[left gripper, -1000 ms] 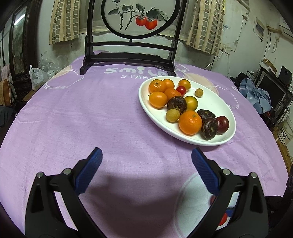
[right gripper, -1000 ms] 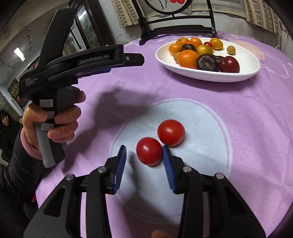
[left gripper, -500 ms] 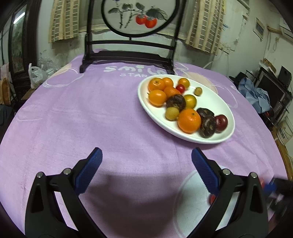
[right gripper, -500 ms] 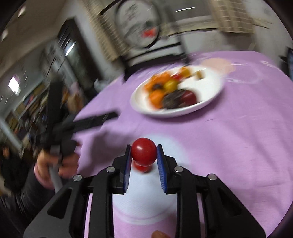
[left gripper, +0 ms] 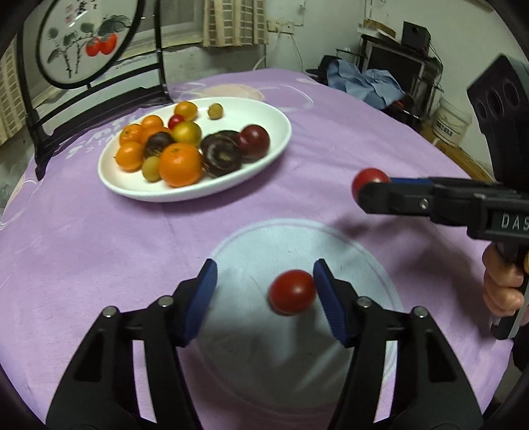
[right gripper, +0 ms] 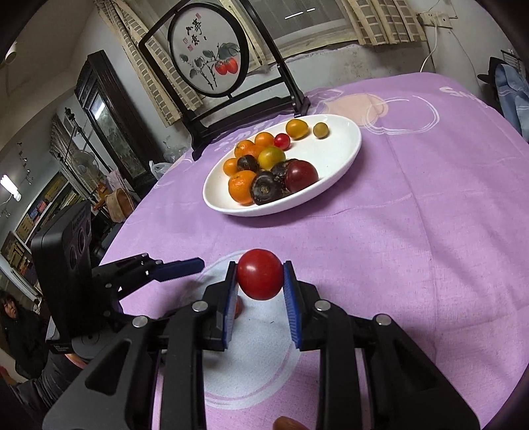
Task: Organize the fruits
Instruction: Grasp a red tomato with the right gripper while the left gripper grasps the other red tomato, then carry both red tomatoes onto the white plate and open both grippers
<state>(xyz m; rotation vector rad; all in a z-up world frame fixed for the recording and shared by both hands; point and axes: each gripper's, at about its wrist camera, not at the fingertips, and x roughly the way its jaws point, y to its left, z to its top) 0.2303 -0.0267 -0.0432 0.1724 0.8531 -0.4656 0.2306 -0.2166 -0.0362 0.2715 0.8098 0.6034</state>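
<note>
My right gripper is closed on a red tomato, lifted above the cloth. My left gripper has just been closing; the second tomato lies between its pads, just beside the right one, not pressed.

Round worktop under a purple cloth with pale circle prints and white lettering. At its far edge a dark wooden stand holding a round painted screen, red fruit and leaves on white, also in left view. Behind it off-white walls, a window with beige checked curtains. Dark tall cabinet with glass door at left wall, shelves further left, fluorescent tube lit. A person in dark clothes at the far left edge. Left view: blue cloth heap, dark equipment on a desk, white bucket on floor. Wall cable and socket.
</note>
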